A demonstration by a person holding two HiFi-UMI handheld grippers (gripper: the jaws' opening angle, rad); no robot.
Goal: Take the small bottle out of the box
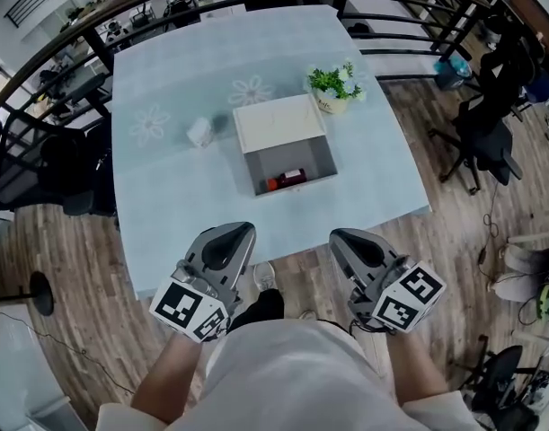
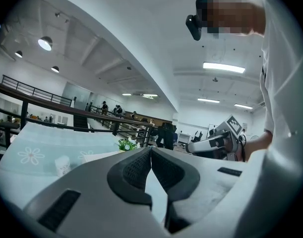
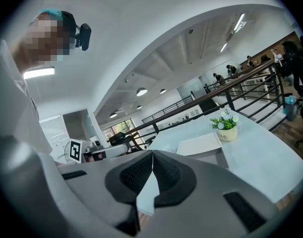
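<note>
A white box (image 1: 286, 155) stands open in the middle of the pale blue table (image 1: 166, 205), lid (image 1: 279, 124) tipped back, grey inside. The small bottle (image 1: 287, 180), red with a dark end, lies on its side at the box's near wall. Both grippers hang low by the person's waist, short of the table's front edge. My left gripper (image 1: 241, 229) (image 2: 150, 148) is shut with nothing in it, tips touching. My right gripper (image 1: 340, 236) (image 3: 152, 152) is likewise shut and empty. The bottle is hidden in both gripper views; the right one shows only the lid (image 3: 200, 144).
A potted plant (image 1: 335, 88) (image 3: 225, 125) stands just behind the box at the right. A small white jar (image 1: 200, 132) (image 2: 63, 165) sits to the box's left. Black railings (image 1: 409, 12) ring the table's far sides; office chairs (image 1: 485, 137) stand on the wood floor.
</note>
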